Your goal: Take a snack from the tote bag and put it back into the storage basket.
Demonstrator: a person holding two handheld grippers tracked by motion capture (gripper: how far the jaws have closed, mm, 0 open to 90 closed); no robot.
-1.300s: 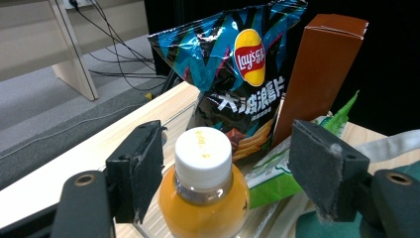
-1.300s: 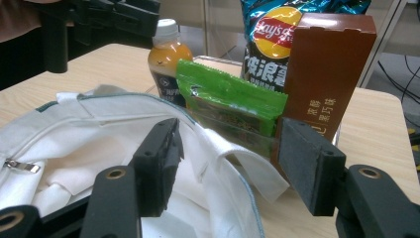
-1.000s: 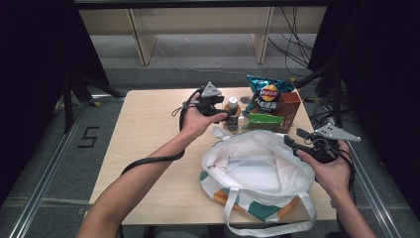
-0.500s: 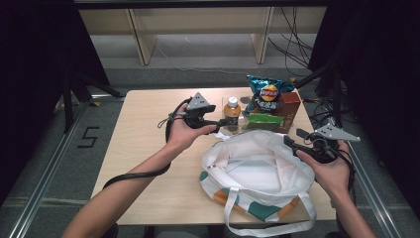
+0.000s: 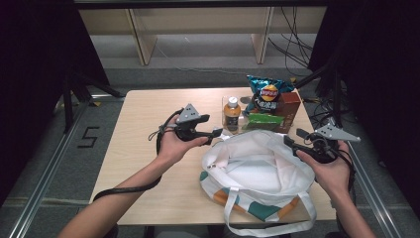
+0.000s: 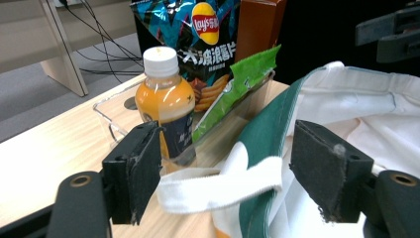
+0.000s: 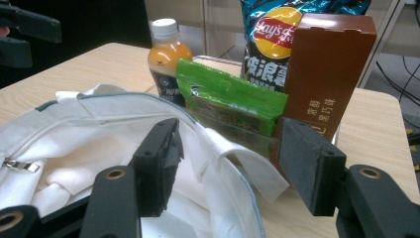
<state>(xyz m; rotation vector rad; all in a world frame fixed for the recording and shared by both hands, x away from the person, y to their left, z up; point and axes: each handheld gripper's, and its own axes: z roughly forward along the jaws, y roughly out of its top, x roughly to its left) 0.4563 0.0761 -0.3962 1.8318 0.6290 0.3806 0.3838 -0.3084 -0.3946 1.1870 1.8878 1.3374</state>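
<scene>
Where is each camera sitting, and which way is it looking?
High view: above the person's side, looking forward and down on the table; both forearms, left gripper and right gripper show.
Left gripper view: rides the left gripper, facing the bottle and bag; its open jaws show.
Right gripper view: rides the right gripper, facing the brown box across the bag; its open jaws show.
Shared: all see the chips.

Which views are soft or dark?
High view: table evenly lit, surroundings black, slightly soft. Left gripper view: bottle and chips sharp, near claw edges soft. Right gripper view: box text readable, top left corner dark.
</scene>
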